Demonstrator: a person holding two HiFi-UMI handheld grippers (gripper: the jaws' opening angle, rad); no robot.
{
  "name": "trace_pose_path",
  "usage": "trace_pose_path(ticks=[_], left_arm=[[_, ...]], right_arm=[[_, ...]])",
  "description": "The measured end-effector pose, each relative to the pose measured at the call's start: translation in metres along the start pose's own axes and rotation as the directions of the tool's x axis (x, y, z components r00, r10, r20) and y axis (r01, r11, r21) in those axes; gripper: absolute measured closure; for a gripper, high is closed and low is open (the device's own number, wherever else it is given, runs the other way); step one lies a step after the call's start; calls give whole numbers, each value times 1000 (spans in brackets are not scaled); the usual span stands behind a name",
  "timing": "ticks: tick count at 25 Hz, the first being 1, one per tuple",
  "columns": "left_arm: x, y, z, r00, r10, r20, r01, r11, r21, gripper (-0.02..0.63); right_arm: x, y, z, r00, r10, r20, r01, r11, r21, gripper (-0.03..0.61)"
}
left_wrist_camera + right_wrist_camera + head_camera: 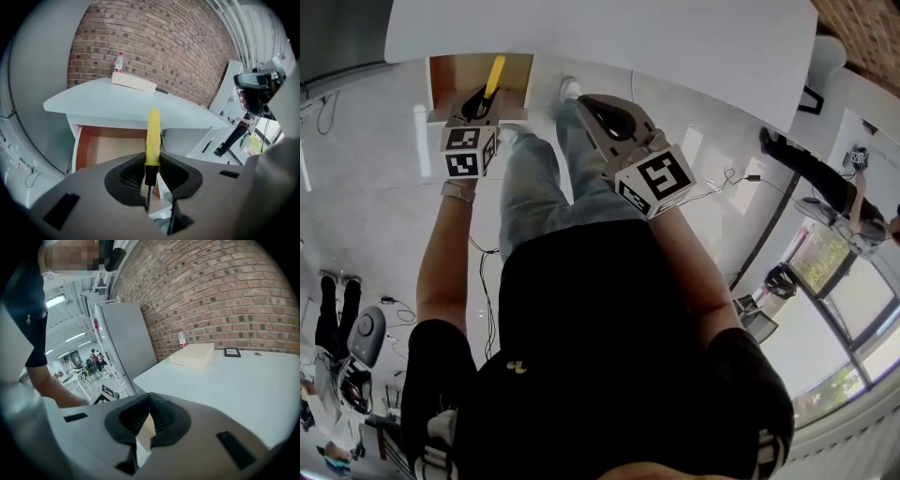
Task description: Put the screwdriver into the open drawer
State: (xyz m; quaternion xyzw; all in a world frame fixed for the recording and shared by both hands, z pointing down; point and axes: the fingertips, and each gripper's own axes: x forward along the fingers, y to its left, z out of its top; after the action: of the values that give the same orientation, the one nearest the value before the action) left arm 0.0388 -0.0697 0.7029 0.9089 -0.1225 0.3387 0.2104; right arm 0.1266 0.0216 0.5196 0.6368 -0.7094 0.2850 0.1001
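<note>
A screwdriver [153,133] with a yellow handle, black collar and thin metal shaft stands between the jaws of my left gripper [151,160], which is shut on it at the collar. In the head view the left gripper [474,105] holds the screwdriver [495,75] over the open drawer [441,75]. The drawer [108,147], wooden brown inside, is pulled out under the white table [126,105]. My right gripper [598,105] hangs to the right of the drawer, below the table edge. Its jaws [149,399] meet at the tips with nothing between them.
A flat white box [133,82] and a small bottle [119,62] stand on the table by the brick wall [164,47]. The person's legs [539,178] stand close to the drawer. Cables [483,281] lie on the floor; other people [825,183] are off to the right.
</note>
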Motion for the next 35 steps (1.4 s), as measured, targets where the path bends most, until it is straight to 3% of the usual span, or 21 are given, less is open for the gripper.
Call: trace_pose_path(ticks=[10,20,27,35], left_arm=[[82,10,-75,987,-27,-161,39,996,75,532],[133,32,-121,969,-2,-246,19,998,65,532],[145,54,-153,957,29,-290,-37,999,-20,532],[160,55,-166,946,15,-323,-9,1000,19,532]], right_arm=[[-22,-18,-59,994,-105,-41,108,992,65,568],[-29,-26,-97,986,-143,-85,152,983,106,568],[-37,-7,-113,983,-142,-119,158,979,131,568],[-38,-8,-124,979,-154,-130,172,975,140,568]])
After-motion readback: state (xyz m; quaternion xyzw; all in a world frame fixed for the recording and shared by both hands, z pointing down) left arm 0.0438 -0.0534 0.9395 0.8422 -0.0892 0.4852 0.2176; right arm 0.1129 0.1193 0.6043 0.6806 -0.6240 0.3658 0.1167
